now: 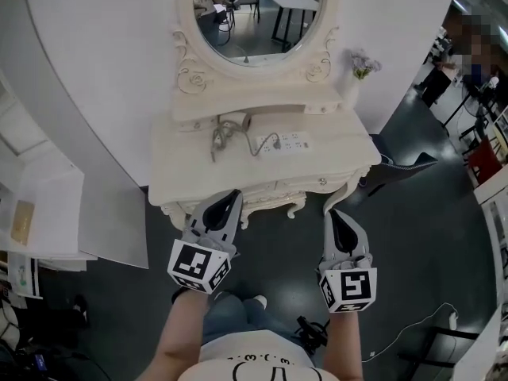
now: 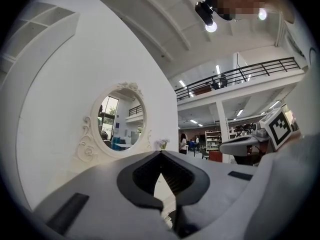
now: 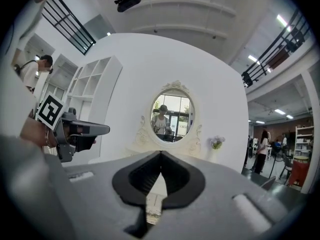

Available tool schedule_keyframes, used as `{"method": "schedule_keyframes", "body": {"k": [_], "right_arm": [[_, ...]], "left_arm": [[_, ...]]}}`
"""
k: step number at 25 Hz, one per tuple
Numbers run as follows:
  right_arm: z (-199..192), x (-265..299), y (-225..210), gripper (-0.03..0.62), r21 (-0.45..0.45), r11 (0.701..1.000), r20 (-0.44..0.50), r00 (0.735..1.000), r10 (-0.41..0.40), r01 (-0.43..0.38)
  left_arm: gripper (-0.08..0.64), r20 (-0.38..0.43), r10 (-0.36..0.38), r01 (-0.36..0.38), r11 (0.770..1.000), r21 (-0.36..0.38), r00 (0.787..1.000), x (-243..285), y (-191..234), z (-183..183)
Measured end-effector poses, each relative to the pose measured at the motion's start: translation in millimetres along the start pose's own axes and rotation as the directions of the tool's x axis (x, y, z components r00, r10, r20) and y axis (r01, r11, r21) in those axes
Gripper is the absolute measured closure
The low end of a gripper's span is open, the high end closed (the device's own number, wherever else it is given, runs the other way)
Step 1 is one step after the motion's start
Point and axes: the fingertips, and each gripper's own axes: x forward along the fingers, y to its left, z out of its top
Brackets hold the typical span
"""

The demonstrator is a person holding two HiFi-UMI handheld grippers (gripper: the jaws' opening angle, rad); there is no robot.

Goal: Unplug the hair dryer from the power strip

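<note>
In the head view a white hair dryer lies at the back of the white vanity table, below the mirror. Its grey cord loops rightward to a plug in the white power strip. My left gripper hovers before the table's front edge, shut and empty. My right gripper hangs off the table's front right corner, shut, with nothing in it. Both point level toward the table, well short of the strip. In each gripper view the jaws meet at the tips, left gripper and right gripper.
An oval mirror stands above the table against a curved white wall. A small vase of flowers sits at the back right corner. White shelving is at left, a dark angular object lies on the floor at right.
</note>
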Motion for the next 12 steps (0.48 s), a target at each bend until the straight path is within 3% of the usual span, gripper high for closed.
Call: {"method": "schedule_keyframes", "body": {"k": [12], "right_arm": [[-29.0, 61.2, -58.6, 0.597, 0.003, 0.999, -0.050, 0.998, -0.046, 0.047]], "left_arm": [[0.561, -0.103, 0.038, -0.039, 0.999, -0.008, 0.994, 99.6, 26.5, -43.4]]}}
